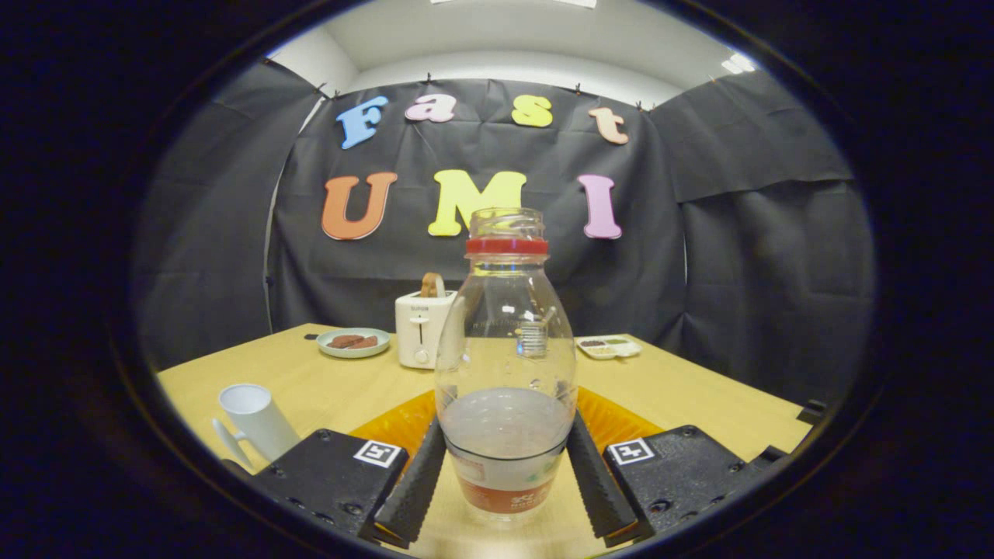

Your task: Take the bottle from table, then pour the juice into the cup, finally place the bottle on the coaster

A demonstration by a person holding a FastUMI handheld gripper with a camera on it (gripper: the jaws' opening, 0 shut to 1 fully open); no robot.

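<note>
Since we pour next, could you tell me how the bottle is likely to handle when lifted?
The bottle, upright between the gripper fingers, looks under half full, so probably light. Its clear, smooth wall may slip or flex. It has no cap, so tilting could spill.

Booth interior: black cloth walls [745,256] on three sides; white ceiling [505,54] above, lit; pale wooden counter [326,388] across the lower frame.

1. The claw [505,481] has two long fingers [413,491] with a bumpy, ridged face.
2. Each finger sits on a flat black block [326,477] with small screws.
3. Each block has a square black-and-white tag [377,453].
</note>
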